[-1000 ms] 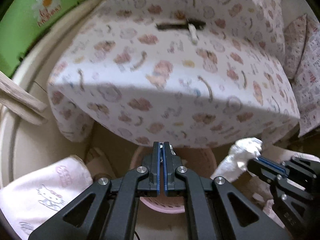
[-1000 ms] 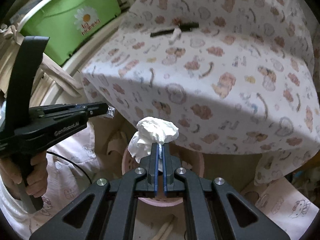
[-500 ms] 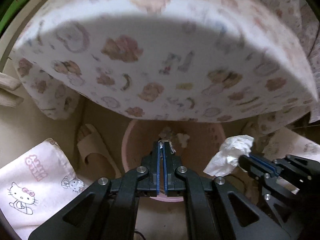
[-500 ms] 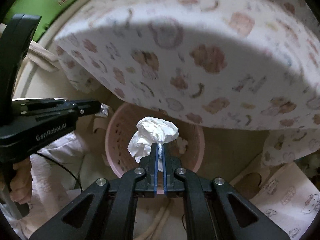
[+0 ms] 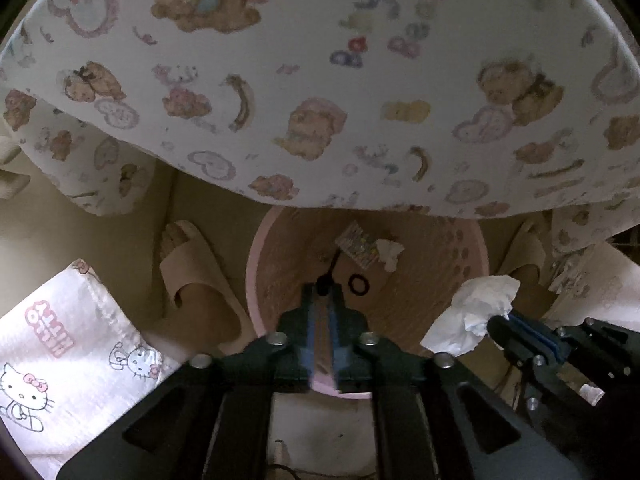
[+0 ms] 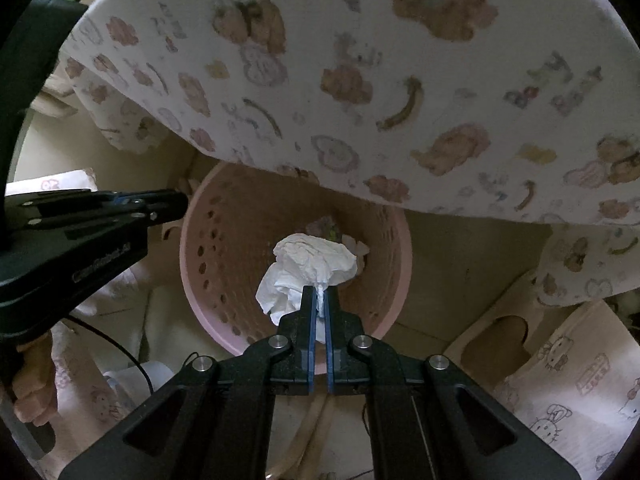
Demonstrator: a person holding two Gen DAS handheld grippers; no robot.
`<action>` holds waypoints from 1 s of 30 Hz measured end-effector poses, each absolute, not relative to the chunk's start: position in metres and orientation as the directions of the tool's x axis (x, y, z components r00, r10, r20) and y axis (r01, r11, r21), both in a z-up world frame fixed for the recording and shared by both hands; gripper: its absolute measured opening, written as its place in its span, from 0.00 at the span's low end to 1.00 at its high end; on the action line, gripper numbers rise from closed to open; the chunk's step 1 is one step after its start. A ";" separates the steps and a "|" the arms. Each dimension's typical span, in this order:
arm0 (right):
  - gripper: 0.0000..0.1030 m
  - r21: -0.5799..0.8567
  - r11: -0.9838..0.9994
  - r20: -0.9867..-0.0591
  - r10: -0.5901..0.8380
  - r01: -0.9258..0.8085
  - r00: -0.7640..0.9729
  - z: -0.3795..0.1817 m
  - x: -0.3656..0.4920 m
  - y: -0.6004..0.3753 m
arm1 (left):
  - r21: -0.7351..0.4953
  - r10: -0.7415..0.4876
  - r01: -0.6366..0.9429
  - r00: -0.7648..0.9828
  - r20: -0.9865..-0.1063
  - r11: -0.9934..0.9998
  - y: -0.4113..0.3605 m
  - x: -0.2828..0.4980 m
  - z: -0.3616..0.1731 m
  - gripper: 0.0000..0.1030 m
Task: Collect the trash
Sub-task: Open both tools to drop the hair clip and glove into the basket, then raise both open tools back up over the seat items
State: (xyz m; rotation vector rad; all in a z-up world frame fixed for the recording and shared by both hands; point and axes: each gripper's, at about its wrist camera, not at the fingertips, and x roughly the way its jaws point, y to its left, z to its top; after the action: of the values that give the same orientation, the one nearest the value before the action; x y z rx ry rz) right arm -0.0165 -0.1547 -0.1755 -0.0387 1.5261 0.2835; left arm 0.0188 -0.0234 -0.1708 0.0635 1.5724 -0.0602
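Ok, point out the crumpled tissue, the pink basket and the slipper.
crumpled tissue (image 6: pixel 310 258), right wrist view, its upper bulge
pink basket (image 6: pixel 191 280), right wrist view, its perforated left wall
slipper (image 5: pixel 192 264), left wrist view, its strap

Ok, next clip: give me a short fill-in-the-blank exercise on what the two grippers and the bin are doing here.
1. The right gripper is shut on a crumpled white ____.
2. The basket below it, with rows of holes in its wall, is ____ in colour.
3. The left gripper has its fingers parted and holds ____.
4. On the basket's floor, beside a small printed wrapper, lies a black ____.

Missing words: tissue; pink; nothing; ring
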 end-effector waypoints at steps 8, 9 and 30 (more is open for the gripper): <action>0.43 0.164 0.969 -0.985 0.171 -0.186 0.025 -0.173 -0.015 -0.158 | 0.037 0.034 0.075 0.050 -0.998 0.997 -0.022 0.018 -0.160 0.62; 0.43 0.161 0.970 -0.985 0.168 -0.182 0.025 -0.173 -0.015 -0.159 | 0.033 0.029 0.069 0.048 -0.998 0.997 -0.021 0.018 -0.160 0.63; 0.43 0.079 0.987 -0.956 0.116 -0.142 0.270 -0.120 -0.006 -0.174 | 0.067 0.036 0.090 0.308 -0.951 0.994 -0.023 0.009 -0.094 0.84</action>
State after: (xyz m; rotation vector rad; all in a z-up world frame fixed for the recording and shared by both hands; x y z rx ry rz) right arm -0.0058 -0.1736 -0.1195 -0.0236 1.2853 0.1740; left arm 0.0093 -0.0225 -0.0942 0.1149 1.2575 -0.0359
